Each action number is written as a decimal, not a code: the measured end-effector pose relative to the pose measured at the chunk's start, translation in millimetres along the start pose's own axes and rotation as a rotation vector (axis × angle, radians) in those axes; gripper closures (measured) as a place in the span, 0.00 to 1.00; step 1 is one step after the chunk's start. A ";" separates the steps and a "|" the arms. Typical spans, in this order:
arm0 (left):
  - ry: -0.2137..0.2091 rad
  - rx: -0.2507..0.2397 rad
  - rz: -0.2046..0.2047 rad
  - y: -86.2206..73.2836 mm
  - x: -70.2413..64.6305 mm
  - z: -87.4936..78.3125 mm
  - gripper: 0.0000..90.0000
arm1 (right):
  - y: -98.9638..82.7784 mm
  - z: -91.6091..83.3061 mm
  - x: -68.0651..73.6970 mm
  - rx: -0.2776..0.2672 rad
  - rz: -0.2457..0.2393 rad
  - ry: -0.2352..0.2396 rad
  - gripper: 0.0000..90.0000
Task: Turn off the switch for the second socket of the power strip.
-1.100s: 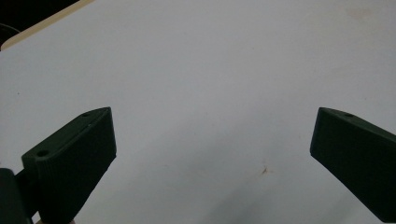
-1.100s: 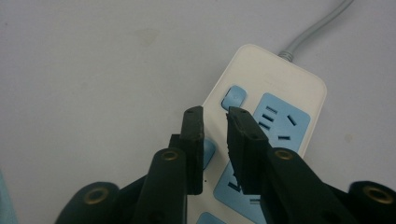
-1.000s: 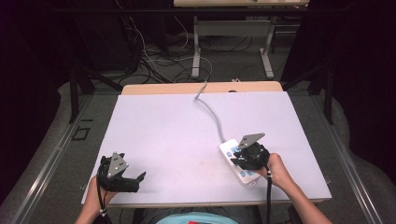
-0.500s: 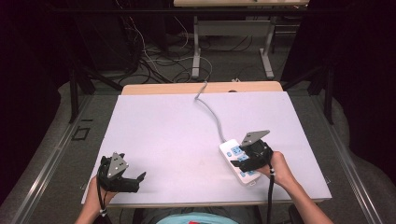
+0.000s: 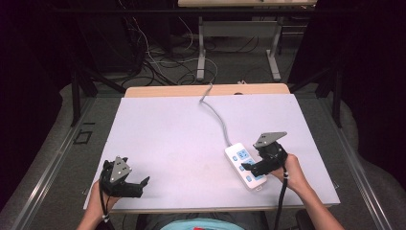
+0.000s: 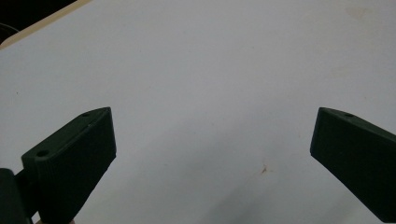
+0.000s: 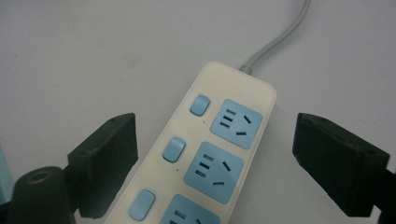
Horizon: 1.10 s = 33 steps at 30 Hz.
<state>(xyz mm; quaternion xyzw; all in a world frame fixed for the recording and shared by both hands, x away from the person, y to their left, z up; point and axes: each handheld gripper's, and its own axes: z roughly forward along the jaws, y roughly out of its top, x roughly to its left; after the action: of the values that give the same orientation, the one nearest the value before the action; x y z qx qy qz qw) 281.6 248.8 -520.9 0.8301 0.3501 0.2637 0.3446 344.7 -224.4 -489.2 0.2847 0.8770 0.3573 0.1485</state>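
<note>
White power strip [image 5: 244,165] lies at the table's [image 5: 167,134] right near edge under the wide-open right gripper [image 5: 252,166], barely shifted from a second ago, suggesting no grasp yet; left gripper [image 5: 138,184] rests wide, empty

White power strip [image 7: 205,154], blue sockets [image 7: 214,173]

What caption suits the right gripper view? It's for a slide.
Open right claw poised over a white power strip with blue sockets and switches, its grey cord trailing away across the white table.
</note>
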 end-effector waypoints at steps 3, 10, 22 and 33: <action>-0.005 -0.002 -0.008 -0.2 -0.5 0.1 0.00 | -0.8 -2.4 -1.9 -0.007 0.011 0.001 0.12; -0.005 -0.002 -0.009 -0.3 -0.3 0.0 0.00 | -4.7 -8.9 -6.0 -0.019 0.019 -0.023 0.05; -0.001 -0.006 -0.011 -0.5 -0.3 0.0 0.00 | -14.3 -20.7 -12.1 -0.035 0.043 -0.055 0.00; -0.001 -0.004 -0.011 -0.2 -0.4 0.3 0.00 | -28.0 -30.9 -16.7 -0.061 0.079 -0.093 0.00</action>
<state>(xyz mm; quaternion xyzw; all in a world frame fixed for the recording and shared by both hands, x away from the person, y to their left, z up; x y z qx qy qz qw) 281.5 248.5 -521.3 0.8278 0.3539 0.2620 0.3477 332.6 -267.6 -486.5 0.3306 0.8461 0.3758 0.1834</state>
